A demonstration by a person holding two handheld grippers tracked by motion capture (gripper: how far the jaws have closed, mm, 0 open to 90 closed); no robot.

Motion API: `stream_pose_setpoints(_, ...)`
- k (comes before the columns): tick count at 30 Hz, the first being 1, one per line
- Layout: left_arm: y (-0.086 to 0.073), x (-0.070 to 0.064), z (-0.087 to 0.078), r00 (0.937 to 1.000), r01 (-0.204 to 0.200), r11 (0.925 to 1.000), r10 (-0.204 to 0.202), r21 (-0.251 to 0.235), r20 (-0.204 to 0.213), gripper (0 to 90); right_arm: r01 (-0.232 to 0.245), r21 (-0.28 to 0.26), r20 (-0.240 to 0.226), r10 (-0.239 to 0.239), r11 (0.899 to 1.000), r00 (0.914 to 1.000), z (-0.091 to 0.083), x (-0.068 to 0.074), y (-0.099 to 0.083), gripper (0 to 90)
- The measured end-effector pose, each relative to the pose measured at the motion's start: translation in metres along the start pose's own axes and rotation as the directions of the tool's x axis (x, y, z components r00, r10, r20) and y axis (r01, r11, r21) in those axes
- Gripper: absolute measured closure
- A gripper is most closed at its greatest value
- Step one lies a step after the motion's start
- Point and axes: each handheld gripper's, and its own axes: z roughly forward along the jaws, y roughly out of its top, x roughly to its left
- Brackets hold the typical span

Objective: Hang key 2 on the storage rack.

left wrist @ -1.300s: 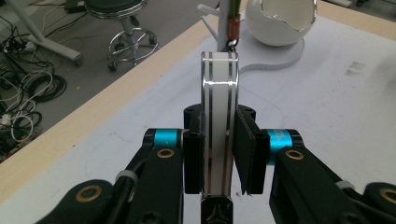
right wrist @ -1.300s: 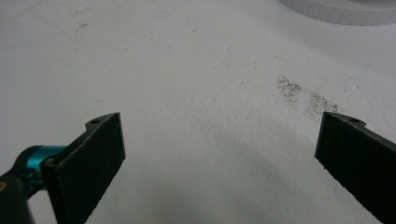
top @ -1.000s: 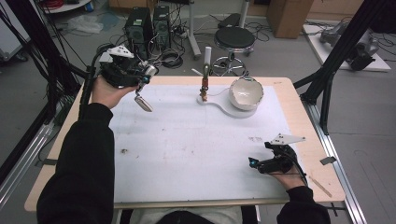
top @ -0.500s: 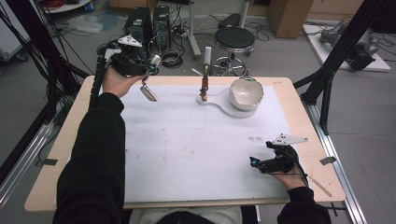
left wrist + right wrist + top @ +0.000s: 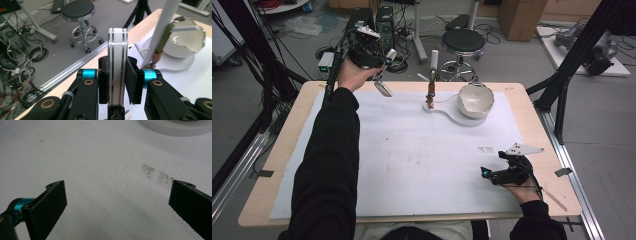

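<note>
Right gripper [image 5: 493, 174] sits low at the near right of the counter [image 5: 287, 150], resting on the white mat [image 5: 412, 150]. Jaws wide apart, nothing between them; in the right gripper view they frame bare mat with a faint dark smudge [image 5: 156, 173] just ahead. Grey plate on top of it points right.

Mid counter: mat bare apart from a few small marks.

Far side: white stand [image 5: 457, 116] with a round base on the mat. Bowl [image 5: 475, 99] sits on that base, tilted, opening facing up and toward the near side. Just left of the bowl, on the stand's narrow end, an upright post [image 5: 431, 85] with a white top and a brownish lower part. In the left gripper view the post [image 5: 165, 27] leans across the frame in front of the bowl [image 5: 187, 37]; the two look close, contact can't be told.

Left gripper [image 5: 384, 65] is held up past the far left edge of the counter, arm stretched out, black sleeve [image 5: 332, 150] running the length of the counter. Jaws clamped on a spoon [image 5: 383, 87]: the handle [image 5: 117, 72], white with silver edge lines, stands upright between the pads in the left gripper view. From the high view the spoon's bowl end hangs down over the far counter edge, left of the post and well apart from it.

Beyond the counter: stool [image 5: 464, 42] and cables on the floor.
</note>
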Motion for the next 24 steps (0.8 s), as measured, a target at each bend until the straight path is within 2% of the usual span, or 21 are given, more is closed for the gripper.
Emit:
stream_pose_setpoints(3, 0.003, 0.0, 0.012, 1.0, 0.006, 0.9997, -0.006, 0.022, -0.006, 74.5, -0.001, 0.005, -0.002, 0.001, 1.0, 1.0, 0.0, 0.001, 0.0, 0.7)
stream_pose_setpoints(5, 0.006, -0.002, 0.02, 1.0, 0.001, 0.9996, -0.001, 0.027, 0.006, 74.5, 0.0, 0.006, -0.003, 0.0, 1.0, 1.0, 0.0, 0.001, -0.001, 0.7)
stream_pose_setpoints(8, 0.012, -0.006, 0.031, 0.9995, 0.001, 0.9998, -0.002, 0.019, 0.032, 74.5, 0.001, 0.006, -0.002, -0.001, 1.0, 1.0, -0.001, 0.002, -0.001, 0.6)
stream_pose_setpoints(11, 0.021, -0.011, 0.041, 0.9976, 0.013, 0.9997, -0.011, -0.022, 0.068, 74.5, -0.007, 0.005, 0.0, 0.007, 1.0, 1.0, -0.002, 0.002, -0.003, 0.6)
stream_pose_setpoints(15, 0.034, -0.017, 0.054, 0.9991, -0.019, 0.9997, 0.019, -0.015, 0.039, 74.5, -0.013, -0.001, 0.001, 0.013, 1.0, 0.9999, -0.004, 0.001, -0.004, 0.6)
stream_pose_setpoints(18, 0.039, -0.02, 0.062, 0.9994, -0.008, 0.9992, 0.01, -0.039, 0.033, 74.5, -0.015, -0.004, 0.005, 0.015, 1.0, 0.9999, -0.005, 0.0, -0.006, 0.6)
stream_pose_setpoints(21, 0.041, -0.02, 0.071, 0.9997, -0.005, 0.9999, 0.005, -0.013, 0.024, 74.5, -0.022, 0.002, 0.012, 0.022, 1.0, 0.9997, -0.007, -0.001, -0.007, 0.6)
stream_pose_setpoints(24, 0.041, -0.021, 0.076, 0.9997, 0.001, 0.9999, -0.001, -0.015, 0.022, 74.5, -0.03, -0.006, 0.012, 0.03, 1.0, 0.9995, -0.009, -0.001, -0.008, 0.6)
